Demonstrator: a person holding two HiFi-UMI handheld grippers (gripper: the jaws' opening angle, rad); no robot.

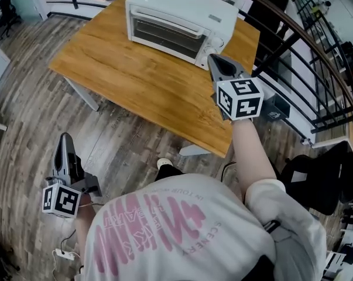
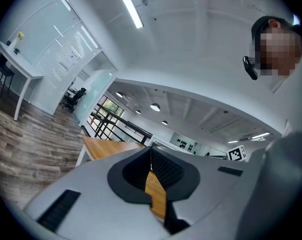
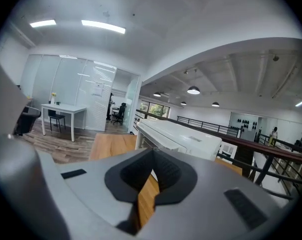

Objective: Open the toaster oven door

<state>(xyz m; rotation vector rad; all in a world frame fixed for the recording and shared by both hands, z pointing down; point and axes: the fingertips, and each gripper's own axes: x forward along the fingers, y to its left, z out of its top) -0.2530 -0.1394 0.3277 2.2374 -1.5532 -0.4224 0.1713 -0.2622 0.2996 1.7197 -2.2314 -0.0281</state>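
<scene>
Right tool [image 1: 216, 62]: jaws together, empty, nearer.
Toaster oven door [image 1: 164, 38]: closed, just ahead-left, long axis crosswise.
Left tool [image 1: 64, 148]: jaws together, empty, far back.

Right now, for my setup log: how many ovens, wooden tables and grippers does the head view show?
Oven: 1
Wooden table: 1
Grippers: 2, left gripper and right gripper
Total: 4
</scene>
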